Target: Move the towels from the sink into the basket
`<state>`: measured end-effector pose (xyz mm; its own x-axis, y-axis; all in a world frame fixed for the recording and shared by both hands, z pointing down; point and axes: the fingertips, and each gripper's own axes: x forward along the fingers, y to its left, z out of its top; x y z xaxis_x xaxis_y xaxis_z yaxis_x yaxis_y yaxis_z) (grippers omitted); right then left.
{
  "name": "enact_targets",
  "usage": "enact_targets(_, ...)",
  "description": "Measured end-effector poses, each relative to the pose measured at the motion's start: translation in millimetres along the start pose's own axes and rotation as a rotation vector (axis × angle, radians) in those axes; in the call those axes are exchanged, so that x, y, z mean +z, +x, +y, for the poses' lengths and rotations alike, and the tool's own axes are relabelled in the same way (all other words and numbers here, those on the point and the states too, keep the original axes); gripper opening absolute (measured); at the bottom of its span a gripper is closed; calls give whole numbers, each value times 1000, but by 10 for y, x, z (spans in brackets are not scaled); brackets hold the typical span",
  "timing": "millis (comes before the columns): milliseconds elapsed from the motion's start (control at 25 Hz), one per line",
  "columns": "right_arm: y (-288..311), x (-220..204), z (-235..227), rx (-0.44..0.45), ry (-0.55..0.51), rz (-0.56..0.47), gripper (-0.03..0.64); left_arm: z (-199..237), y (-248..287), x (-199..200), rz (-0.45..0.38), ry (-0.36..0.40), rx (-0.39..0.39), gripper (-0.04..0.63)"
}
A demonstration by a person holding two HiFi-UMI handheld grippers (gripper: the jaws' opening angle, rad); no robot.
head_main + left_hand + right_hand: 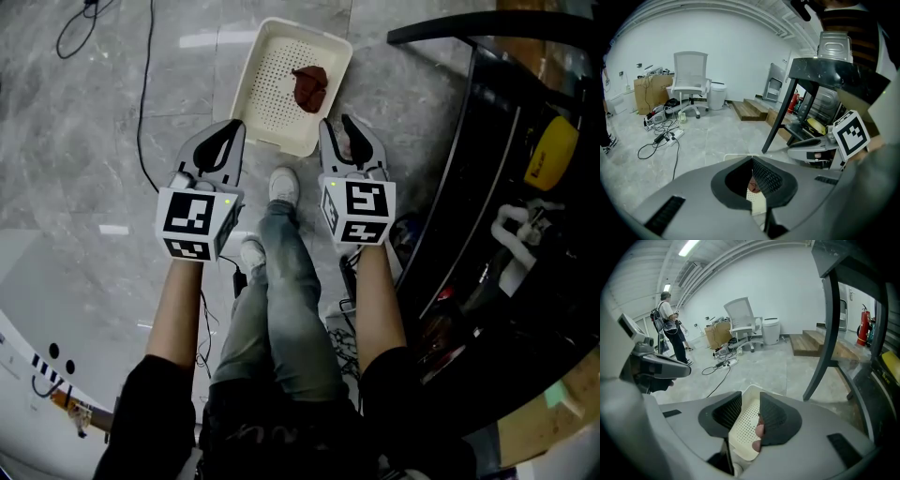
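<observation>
We judge the task partly done. One towel (310,86) already lies in the basket (267,98), in the upper middle of the head view, toward the basket's right side. No view shows us the sink, so we cannot say how many towels are left to fetch. Neither tool carries anything, so another trip has not yet begun.

The floor (94,141) is pale grey stone-look slab, smooth and faintly glossy, with black cables trailing at the upper left. Along the right edge runs a dark desk (487,26), hard and black, with a curved rim and slim legs.

The basket is a shallow cream plastic tray, rectangular with rounded corners, its bottom dotted with fine holes.

The left tool (232,131), at centre left, is grey moulded plastic with ribbed black pads. Its jaws meet at the tips and hold nothing. The right tool (337,129), at centre right, has its jaws partly apart with nothing gripped, and the holed basket bottom shows through the gap. A pinkish bit peeks at one pad's edge, too little to name.

The towel is small, reddish-brown soft cloth, crumpled into a loose lump.
</observation>
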<state>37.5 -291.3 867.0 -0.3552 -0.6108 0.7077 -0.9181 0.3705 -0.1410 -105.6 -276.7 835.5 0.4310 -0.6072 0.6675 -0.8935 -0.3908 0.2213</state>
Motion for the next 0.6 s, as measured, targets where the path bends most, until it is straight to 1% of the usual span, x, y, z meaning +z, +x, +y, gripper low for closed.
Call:
enact_targets(400,-600,586,-8,-39,-10,-51,71,-227,-431,533,-23,1,6,17)
enact_targets(560,-873,801,-49,-72,-7,-74,29,-363,-599,784,-38,9,1,17)
enact_targets(600,-947,854,-52,-79,-4,-79,28,-395,-653,848,-42,12,-1,17)
